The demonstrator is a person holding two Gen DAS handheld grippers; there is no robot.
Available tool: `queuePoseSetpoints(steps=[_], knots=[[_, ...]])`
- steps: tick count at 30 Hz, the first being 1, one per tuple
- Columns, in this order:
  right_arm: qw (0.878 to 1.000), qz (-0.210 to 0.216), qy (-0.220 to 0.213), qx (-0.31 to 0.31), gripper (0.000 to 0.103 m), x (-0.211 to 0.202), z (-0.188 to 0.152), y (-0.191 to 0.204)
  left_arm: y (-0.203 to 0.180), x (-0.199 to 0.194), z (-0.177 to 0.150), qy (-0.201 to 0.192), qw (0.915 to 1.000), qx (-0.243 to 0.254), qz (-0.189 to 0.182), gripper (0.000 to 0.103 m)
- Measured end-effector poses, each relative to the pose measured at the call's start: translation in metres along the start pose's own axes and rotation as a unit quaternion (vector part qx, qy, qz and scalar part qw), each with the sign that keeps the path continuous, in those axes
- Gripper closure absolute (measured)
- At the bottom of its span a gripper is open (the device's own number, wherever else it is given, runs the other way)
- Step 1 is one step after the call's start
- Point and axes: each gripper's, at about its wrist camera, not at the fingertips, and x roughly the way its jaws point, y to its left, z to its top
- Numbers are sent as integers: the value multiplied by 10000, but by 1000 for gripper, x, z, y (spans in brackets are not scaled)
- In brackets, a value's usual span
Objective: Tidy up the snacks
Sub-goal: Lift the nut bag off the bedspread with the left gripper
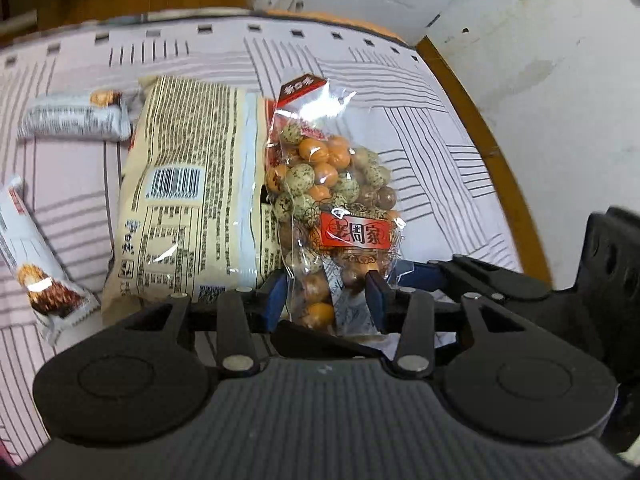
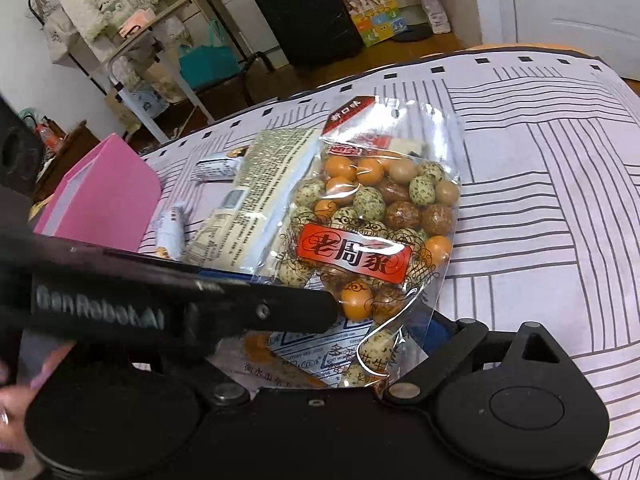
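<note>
Snacks, item one: clear bag of coated nuts [image 1: 328,184], lying on the striped surface [image 1: 432,152] toward its right edge, overlapping a cream packet [image 1: 188,200]. My left tongs [image 1: 326,296] pinch its near end between both blue pads. My right tongs [image 2: 360,344] sit at the same end; their left side is hidden, so I cannot tell their state. Handling, by my estimate: crinkly film, slippery, contents loose and shifting, moderately light; best taken by the flat sealed end, not the bulging middle. Also listed: two white bars [image 1: 76,118] toward the left edge; pink box [image 2: 100,196] at the far left.
</note>
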Motion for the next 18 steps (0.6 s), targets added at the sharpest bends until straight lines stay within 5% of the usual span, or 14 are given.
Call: queuePoseSetpoints(steps=[7, 18], knots=[[9973, -398, -191, -582, 6, 11, -12, 13, -13, 6, -10, -153, 9995, 266, 64, 66], [9960, -493, -308, -682, 11, -8, -13, 26, -22, -13, -15, -222, 9995, 157, 128, 66]])
